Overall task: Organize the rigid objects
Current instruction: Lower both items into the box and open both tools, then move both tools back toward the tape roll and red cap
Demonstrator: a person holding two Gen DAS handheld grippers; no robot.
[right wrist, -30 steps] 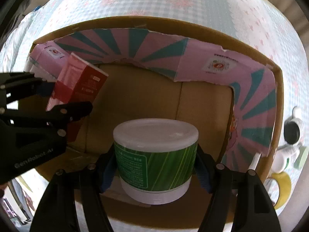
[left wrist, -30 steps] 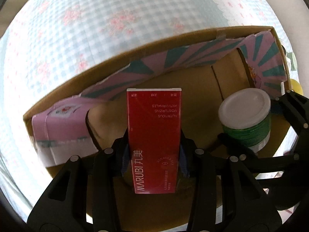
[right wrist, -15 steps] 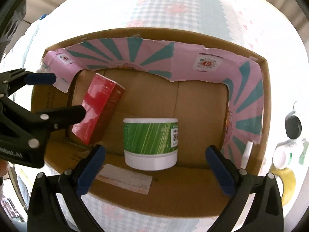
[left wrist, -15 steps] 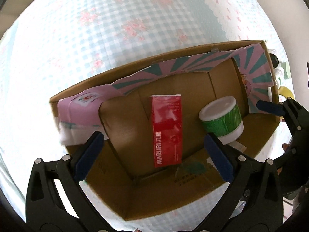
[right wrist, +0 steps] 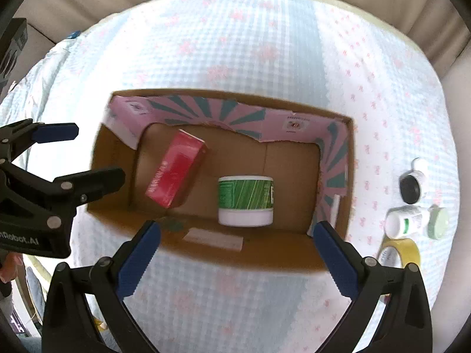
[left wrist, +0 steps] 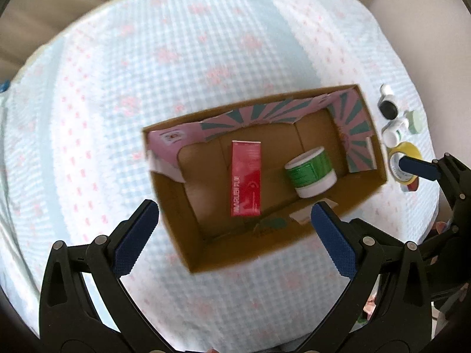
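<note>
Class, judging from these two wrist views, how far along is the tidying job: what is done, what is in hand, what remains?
Done: the red carton and green jar sit inside the cardboard box. In hand: nothing; the left gripper and right gripper are open. Left: the small bottles and yellow tape roll lie outside the box, on the tablecloth.

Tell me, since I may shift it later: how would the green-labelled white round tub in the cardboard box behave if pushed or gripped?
The green-labelled white round tub stands upright, broad and squat, so it would probably slide rather than tip. Its round wall could slip or turn between flat fingers. It looks like rigid plastic, so likely not fragile; its weight cannot be judged.
</note>
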